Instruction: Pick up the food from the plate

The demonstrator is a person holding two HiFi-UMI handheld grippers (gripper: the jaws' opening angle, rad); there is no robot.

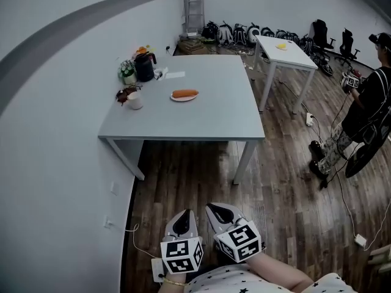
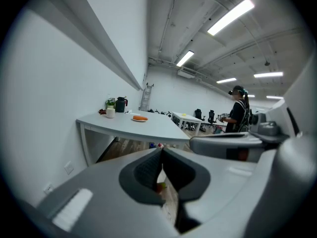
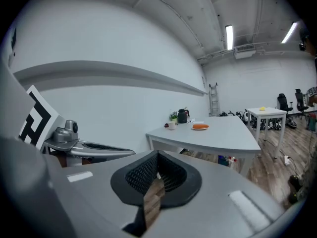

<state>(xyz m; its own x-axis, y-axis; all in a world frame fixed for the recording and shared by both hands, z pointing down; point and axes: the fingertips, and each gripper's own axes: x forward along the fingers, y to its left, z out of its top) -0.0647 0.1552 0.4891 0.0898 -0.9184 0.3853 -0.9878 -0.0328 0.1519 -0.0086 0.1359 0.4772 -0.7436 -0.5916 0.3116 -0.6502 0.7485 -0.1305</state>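
Food (image 1: 184, 93): 1 orange sausage-shaped piece on white plate (image 1: 183, 99), clear of grey table's (image 1: 214, 118) edges; looks slippery, we'd pinch mid-length; left gripper (image 1: 182, 216), right gripper (image 1: 219, 210) closed, empty

**Head view:** the camera sits high and faces forward and steeply down over the floor (image 1: 293, 188). The counter (image 1: 201, 124) lies well ahead in mid-frame. The left gripper (image 1: 182, 220) and right gripper (image 1: 221, 215) sit near the bottom edge.

**Left gripper view:** the camera is low, about level with the counter top. It looks along its own jaws toward the counter from well away, and the right gripper intrudes at the right.

**Right gripper view:** height and distance are similar. It faces the same counter, with the left gripper at the left.

**Shared coverage:** all three views take in the counter, the plate (image 1: 184, 96) on it and the white table (image 1: 284, 50) beyond. The head view and left gripper view also share a person (image 1: 366, 96) standing to the right.
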